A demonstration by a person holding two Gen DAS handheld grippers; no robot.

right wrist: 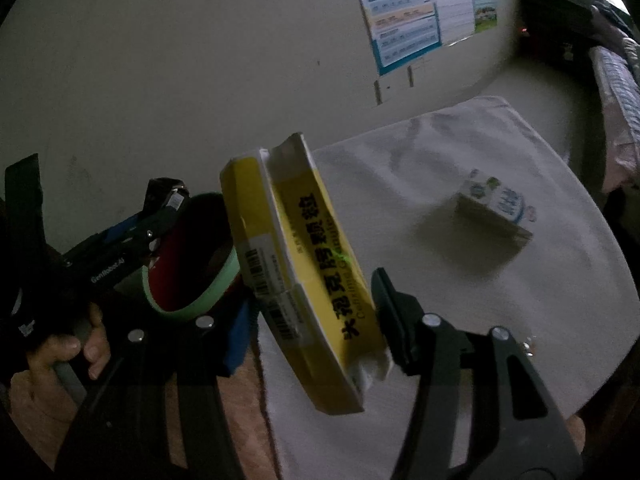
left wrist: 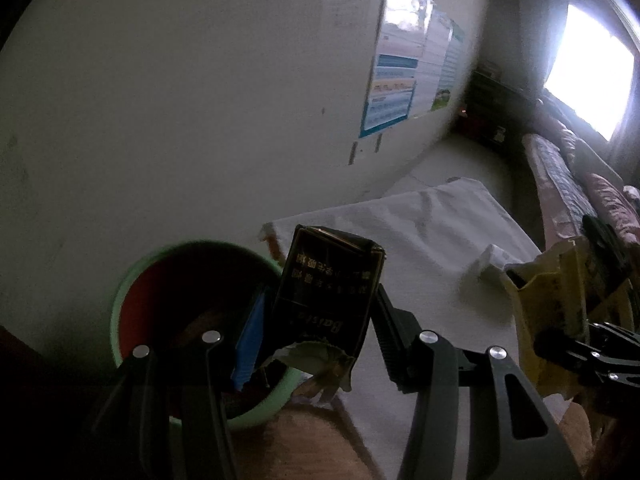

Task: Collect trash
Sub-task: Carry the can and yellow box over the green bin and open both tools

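Trash in transit toward the green-rimmed bin: a torn black carton is pinched in the left gripper just beside the bin's rim, and a yellow medicine box is clamped between the half-spread jaws of the right gripper, likewise just beside the bin, both apparently carried there for dropping in. A small white-and-blue carton lies on the white cloth well apart from the bin, uncollected.
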